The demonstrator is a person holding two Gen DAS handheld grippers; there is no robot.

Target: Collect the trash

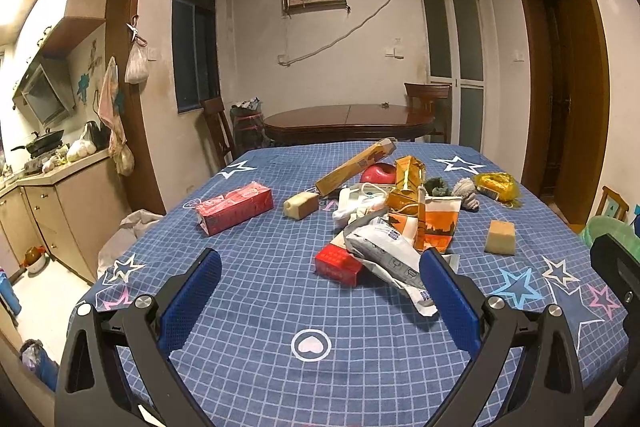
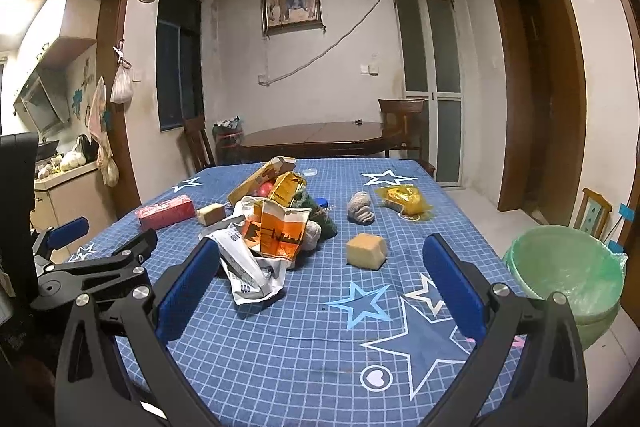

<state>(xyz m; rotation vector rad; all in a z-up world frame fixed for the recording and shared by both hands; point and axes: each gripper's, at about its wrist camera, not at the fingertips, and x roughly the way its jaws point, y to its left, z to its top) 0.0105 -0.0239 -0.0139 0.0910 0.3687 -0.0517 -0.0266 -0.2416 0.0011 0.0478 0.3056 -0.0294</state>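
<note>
Both of your grippers hang above the near edge of the blue checked tablecloth (image 1: 256, 267), each with its blue pads spread wide and nothing between them: the left gripper (image 1: 320, 291) and the right gripper (image 2: 320, 279). From the left wrist view, the trash heap sits at about 1 o'clock of the gap between the pads, with a crumpled white wrapper (image 1: 384, 255) lying over a small red box (image 1: 338, 265), its near end just beside the right pad. Behind that stand an orange-and-white paper bag (image 1: 438, 223), an orange carton (image 1: 408, 183) and a long yellow box (image 1: 356, 165) leaning over the pile. At 11 o'clock a red pack (image 1: 234, 207) lies apart from the heap, with a tan sponge (image 1: 300, 205) between them. A second sponge block (image 1: 500, 237) sits alone at 2 o'clock, and a crinkled yellow wrapper (image 1: 496, 185) lies beyond it. From the right wrist view, a green-lined bin (image 2: 568, 267) stands off the table's edge at 3 o'clock, and your left gripper shows at 9 o'clock.
</note>
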